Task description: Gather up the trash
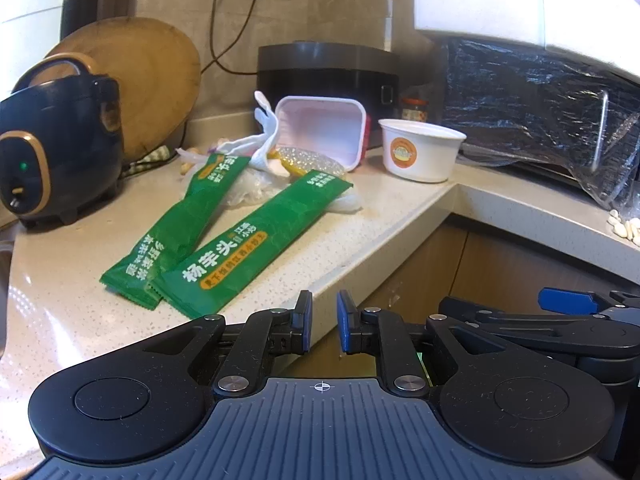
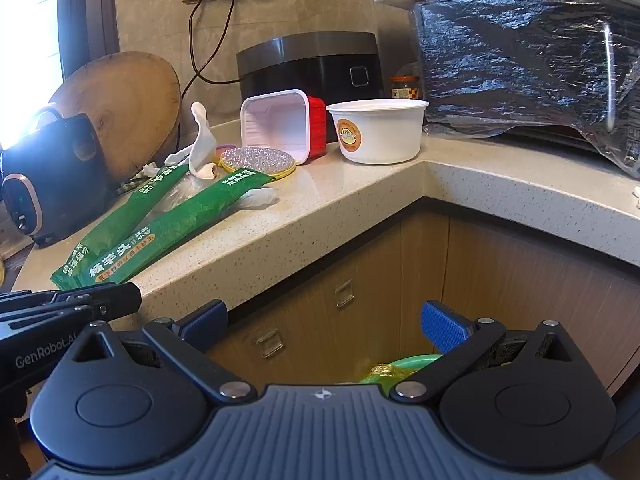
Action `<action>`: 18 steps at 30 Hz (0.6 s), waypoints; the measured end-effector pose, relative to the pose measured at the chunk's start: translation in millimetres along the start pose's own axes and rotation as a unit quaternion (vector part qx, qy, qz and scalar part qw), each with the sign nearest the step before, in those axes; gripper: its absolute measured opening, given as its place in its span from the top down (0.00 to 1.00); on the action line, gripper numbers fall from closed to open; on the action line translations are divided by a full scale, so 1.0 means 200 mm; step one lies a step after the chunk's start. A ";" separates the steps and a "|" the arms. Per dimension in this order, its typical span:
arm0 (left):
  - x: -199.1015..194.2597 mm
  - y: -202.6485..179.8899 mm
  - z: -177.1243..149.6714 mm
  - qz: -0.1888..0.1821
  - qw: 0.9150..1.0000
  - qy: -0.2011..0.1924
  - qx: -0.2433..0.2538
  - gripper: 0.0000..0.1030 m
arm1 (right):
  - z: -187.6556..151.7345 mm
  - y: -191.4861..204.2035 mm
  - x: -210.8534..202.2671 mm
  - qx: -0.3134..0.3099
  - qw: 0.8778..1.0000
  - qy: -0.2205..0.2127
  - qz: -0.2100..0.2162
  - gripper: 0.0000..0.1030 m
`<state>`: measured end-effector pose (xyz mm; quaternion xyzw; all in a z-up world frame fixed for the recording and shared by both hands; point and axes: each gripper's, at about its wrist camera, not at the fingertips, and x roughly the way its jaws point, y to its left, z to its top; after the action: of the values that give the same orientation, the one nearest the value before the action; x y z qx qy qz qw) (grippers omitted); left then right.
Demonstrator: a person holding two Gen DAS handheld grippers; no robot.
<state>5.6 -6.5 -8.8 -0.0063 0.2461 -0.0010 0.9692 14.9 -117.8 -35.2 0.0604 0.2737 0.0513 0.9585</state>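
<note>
Two long green snack wrappers (image 1: 256, 240) (image 2: 176, 224) lie crossed on the beige counter (image 1: 360, 220). Behind them are crumpled white plastic (image 1: 264, 136), a round glittery lid (image 2: 258, 162), a pink tray on its side (image 1: 324, 132) (image 2: 280, 124) and a white paper bowl (image 1: 418, 150) (image 2: 378, 130). My left gripper (image 1: 324, 322) hovers at the counter's front edge, jaws nearly closed with a small gap, holding nothing. My right gripper (image 2: 324, 324) is open and empty in front of the cabinets, above a green bin with a yellow bag (image 2: 400, 368).
A dark rice cooker (image 1: 56, 148) and a round wooden board (image 1: 140, 80) stand at left. A black cooker (image 2: 308, 68) sits at the back, a plastic-wrapped appliance (image 2: 520, 68) at right. The counter turns a corner over wooden drawers (image 2: 340, 300). A small jar (image 1: 414, 108) stands behind the bowl.
</note>
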 end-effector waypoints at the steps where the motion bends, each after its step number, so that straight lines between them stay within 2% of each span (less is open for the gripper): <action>1: 0.00 0.00 0.00 -0.001 1.000 0.000 0.000 0.83 | 0.00 0.00 0.00 0.000 1.000 0.000 0.000 0.00; 18: -0.01 0.00 0.00 -0.009 1.000 -0.002 -0.002 0.83 | 0.00 0.01 -0.01 -0.001 1.000 -0.005 -0.004 0.00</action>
<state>4.4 -7.1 -8.1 -0.0103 0.2441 -0.0089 0.9697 13.1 -116.8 -35.0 0.0581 0.2695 0.0472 0.9601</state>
